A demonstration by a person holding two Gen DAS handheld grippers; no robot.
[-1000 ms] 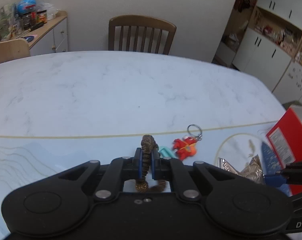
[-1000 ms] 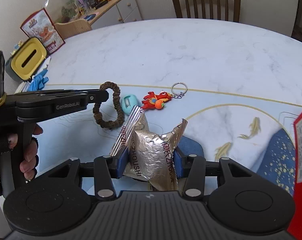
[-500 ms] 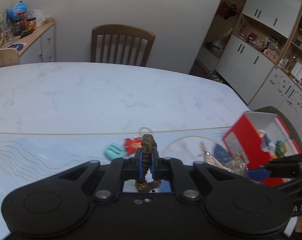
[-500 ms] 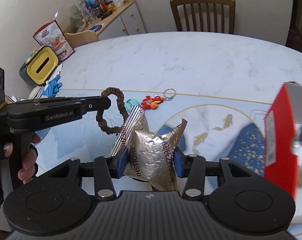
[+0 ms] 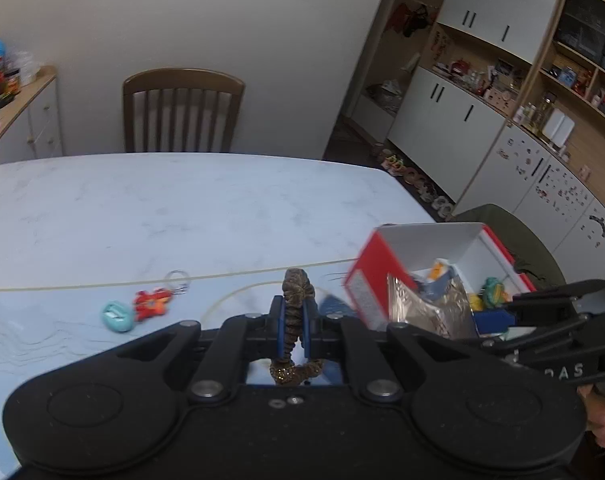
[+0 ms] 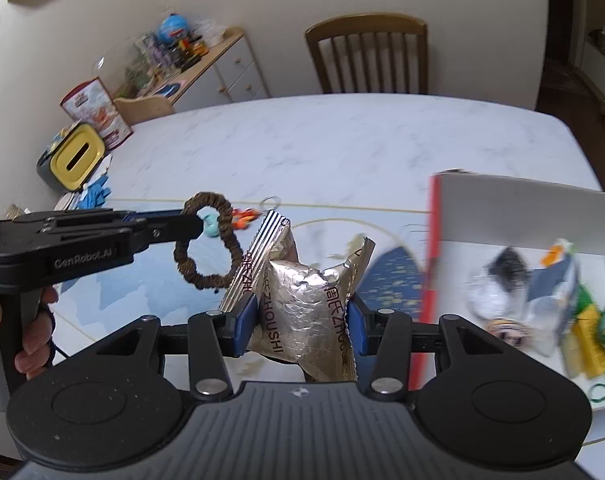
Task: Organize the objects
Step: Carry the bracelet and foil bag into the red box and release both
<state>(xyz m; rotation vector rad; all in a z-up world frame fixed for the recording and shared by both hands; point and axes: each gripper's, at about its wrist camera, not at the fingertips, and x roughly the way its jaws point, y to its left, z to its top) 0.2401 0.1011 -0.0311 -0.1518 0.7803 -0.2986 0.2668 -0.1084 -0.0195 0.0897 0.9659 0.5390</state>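
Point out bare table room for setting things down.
Free: white marble table from the gold line to the wooden chair. Crowded: red-and-white open box, already holding items; red keychain figure and teal charm beside it.

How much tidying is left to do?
Done: several small things already lie in the red box. In hand: the left hand-held gripper grips a brown scrunchie, and the right hand-held gripper grips a foil packet. Left: the red keychain and teal piece wait on the table.

Table (image 5: 182, 208) bears keychain (image 5: 152, 302), teal charm (image 5: 117, 317), box (image 5: 442, 264).
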